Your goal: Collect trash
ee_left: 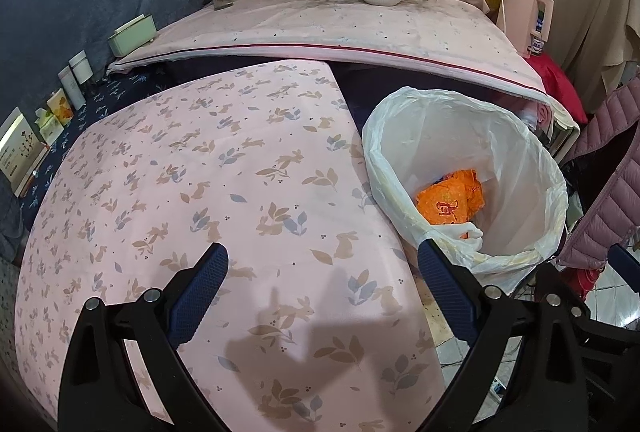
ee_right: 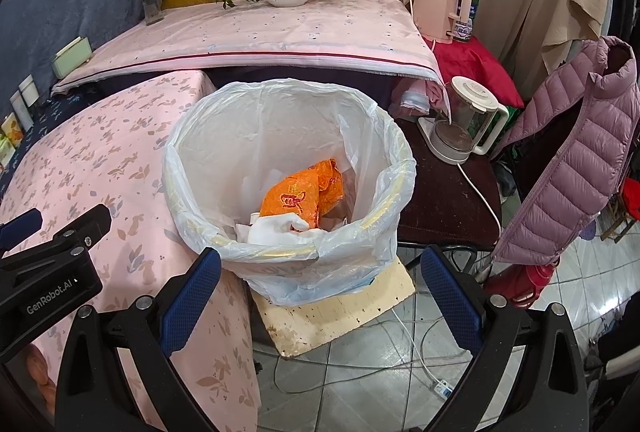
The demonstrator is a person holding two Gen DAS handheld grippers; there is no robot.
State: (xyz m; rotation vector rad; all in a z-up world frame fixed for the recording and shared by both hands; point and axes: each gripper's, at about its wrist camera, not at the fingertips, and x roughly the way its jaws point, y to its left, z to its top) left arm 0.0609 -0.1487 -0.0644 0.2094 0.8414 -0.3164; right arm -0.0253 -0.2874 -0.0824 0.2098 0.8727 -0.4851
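I am holding both tools, left [ee_left: 322, 264] and right [ee_right: 320, 268], spread wide and empty; bumping the white bag-lined round bin [ee_right: 390, 168] at the tabletop [ee_left: 168, 176] edge could tip it.

the trash bin [ee_right: 288, 168] is a round, open-topped container lined with a translucent white plastic bag [ee_right: 340, 272], whose edge is folded out over the rim and hangs loosely down the outside. it stands upright just beside the pink rabbit-print tablecloth [ee_right: 100, 168], on a cream board [ee_right: 340, 316] lying on the tiled floor. at the bottom lies a crumpled orange wrapper [ee_right: 304, 198] with red printing, tilted against the far side. touching its near edge is 1 wad of crumpled white paper or plastic [ee_right: 272, 230]. in the left wrist view the same bin [ee_left: 468, 168] holds the orange wrapper [ee_left: 448, 202].
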